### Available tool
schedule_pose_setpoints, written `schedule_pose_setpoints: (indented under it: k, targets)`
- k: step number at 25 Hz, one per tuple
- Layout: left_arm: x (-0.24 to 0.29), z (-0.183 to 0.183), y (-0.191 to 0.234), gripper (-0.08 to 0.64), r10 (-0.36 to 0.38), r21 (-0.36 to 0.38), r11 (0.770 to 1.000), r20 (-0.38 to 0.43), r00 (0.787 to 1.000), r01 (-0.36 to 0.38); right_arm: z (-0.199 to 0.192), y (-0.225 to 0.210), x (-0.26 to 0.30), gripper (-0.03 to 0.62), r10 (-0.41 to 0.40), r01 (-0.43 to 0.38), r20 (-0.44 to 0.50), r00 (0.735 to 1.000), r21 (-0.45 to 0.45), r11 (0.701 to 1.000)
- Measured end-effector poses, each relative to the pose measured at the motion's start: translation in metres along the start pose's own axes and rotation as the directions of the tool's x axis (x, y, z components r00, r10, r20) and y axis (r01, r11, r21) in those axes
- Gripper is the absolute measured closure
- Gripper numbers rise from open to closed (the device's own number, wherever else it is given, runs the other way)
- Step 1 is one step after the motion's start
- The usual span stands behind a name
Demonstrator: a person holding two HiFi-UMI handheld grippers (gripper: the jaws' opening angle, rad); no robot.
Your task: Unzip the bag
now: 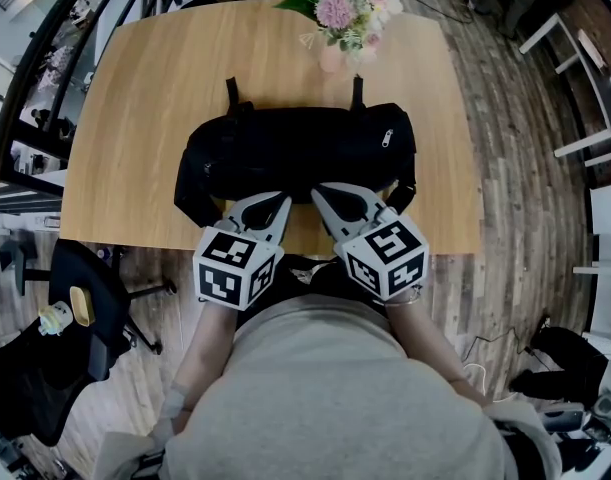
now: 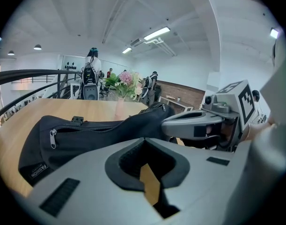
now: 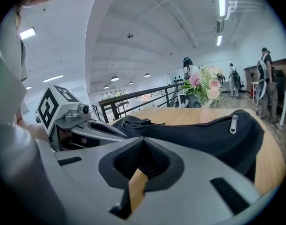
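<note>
Overhead: black bag (image 1: 295,153) lies crosswise on the surface (image 1: 135,108), just ahead of both tools. Left tool (image 1: 275,206) and right tool (image 1: 325,198) are closed and empty.

Left view: zipper pull (image 2: 53,138) at the bag's left end.

Right view: second pull (image 3: 234,123) at its right end, nearer the right tool.

The bag (image 1: 295,153) is laid across the tabletop (image 1: 135,98). A flower vase (image 1: 337,28) is placed behind it, at the far edge. The left tool (image 1: 274,202) and the right tool (image 1: 326,194) are held side by side at the bag's near side.
</note>
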State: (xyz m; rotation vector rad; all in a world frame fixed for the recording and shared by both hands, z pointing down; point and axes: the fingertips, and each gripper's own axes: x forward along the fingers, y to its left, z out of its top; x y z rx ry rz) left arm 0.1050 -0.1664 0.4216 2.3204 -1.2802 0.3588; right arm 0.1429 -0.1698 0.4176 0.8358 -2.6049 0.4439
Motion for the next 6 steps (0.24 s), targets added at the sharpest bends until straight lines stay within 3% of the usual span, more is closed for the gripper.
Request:
schedule_pose_setpoints:
  k: [6]
  targets:
    - [-0.0030, -0.0011, 0.0012, 0.541, -0.002, -0.015, 1.000, 0.003, 1.000, 0.002, -0.0031, 0.0040, 0.0015, 0.586, 0.008, -0.008, -0.012, 1.000, 0.001, 1.000]
